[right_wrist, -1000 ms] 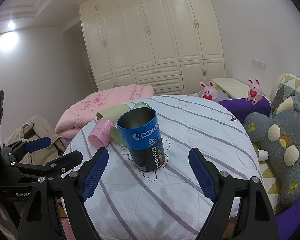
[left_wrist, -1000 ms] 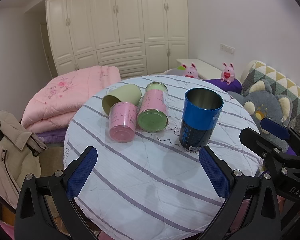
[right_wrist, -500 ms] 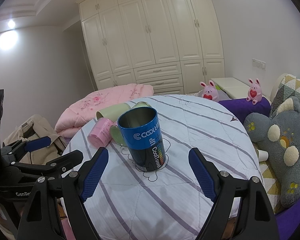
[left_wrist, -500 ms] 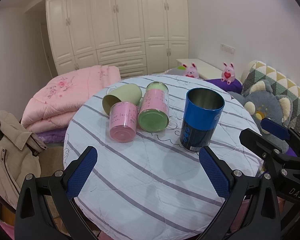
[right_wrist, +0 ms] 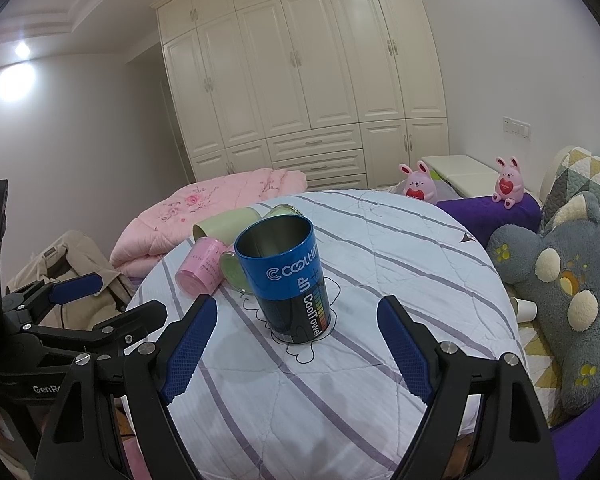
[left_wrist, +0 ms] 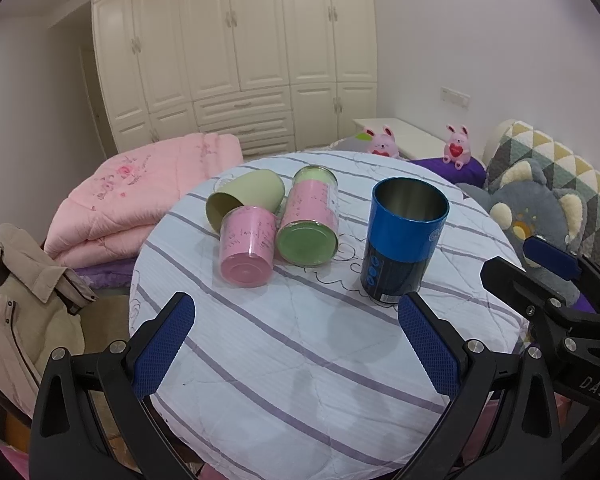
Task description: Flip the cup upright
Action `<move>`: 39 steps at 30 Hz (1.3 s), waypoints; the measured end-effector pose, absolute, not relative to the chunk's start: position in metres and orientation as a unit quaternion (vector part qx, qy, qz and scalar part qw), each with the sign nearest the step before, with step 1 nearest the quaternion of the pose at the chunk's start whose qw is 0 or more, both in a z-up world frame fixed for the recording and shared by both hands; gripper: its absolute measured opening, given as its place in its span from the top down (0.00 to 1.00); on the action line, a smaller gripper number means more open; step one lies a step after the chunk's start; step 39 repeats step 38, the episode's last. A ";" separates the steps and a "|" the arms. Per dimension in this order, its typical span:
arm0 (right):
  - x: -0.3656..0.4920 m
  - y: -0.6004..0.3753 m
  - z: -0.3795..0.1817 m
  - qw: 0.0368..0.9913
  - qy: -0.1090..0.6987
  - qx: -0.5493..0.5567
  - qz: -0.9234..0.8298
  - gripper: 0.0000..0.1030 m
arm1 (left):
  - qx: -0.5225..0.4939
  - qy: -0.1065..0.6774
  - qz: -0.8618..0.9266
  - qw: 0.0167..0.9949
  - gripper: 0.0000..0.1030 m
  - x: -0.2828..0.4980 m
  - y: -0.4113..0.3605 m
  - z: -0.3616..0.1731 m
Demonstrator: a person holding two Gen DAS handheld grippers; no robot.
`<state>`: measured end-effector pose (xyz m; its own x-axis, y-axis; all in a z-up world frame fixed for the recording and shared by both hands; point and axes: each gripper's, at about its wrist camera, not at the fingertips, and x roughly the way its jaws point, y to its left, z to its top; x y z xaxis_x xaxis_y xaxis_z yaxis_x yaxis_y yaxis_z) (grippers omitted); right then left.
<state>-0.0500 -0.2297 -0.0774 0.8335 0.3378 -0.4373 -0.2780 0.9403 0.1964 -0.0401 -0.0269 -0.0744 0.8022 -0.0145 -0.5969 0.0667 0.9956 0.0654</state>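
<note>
Your left gripper (left_wrist: pixel 296 344) and right gripper (right_wrist: pixel 296 344) both hang spread wide, holding nothing. Four cups sit on the round striped tabletop (left_wrist: pixel 300 380). At 1 o'clock of the left gripper, the blue metal cup (left_wrist: pixel 404 240) stands upright, mouth up. At 11, the pink plastic cup (left_wrist: pixel 246 246), the pink-and-green tumbler (left_wrist: pixel 310 216) and the pale green cup (left_wrist: pixel 242 196) lie on their sides. Beyond: a pink quilt (left_wrist: pixel 140 192), two pink bunny toys and a cream wardrobe (left_wrist: pixel 236 48).
</note>
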 end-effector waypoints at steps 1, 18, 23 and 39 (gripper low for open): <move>-0.050 -0.229 -0.077 0.955 0.240 0.062 0.161 0.18 | 0.042 0.313 -0.019 0.949 0.00 -0.040 -0.027 -0.075; -0.049 -0.227 -0.078 0.954 0.243 0.060 0.162 0.18 | 0.050 0.310 -0.017 0.949 0.00 -0.041 -0.026 -0.075; -0.045 -0.225 -0.081 0.953 0.253 0.056 0.159 0.18 | 0.050 0.315 -0.017 0.948 0.00 -0.039 -0.024 -0.076; -0.020 -0.217 -0.093 0.942 0.284 0.062 0.165 0.18 | 0.052 0.332 -0.003 0.942 0.00 -0.023 -0.010 -0.081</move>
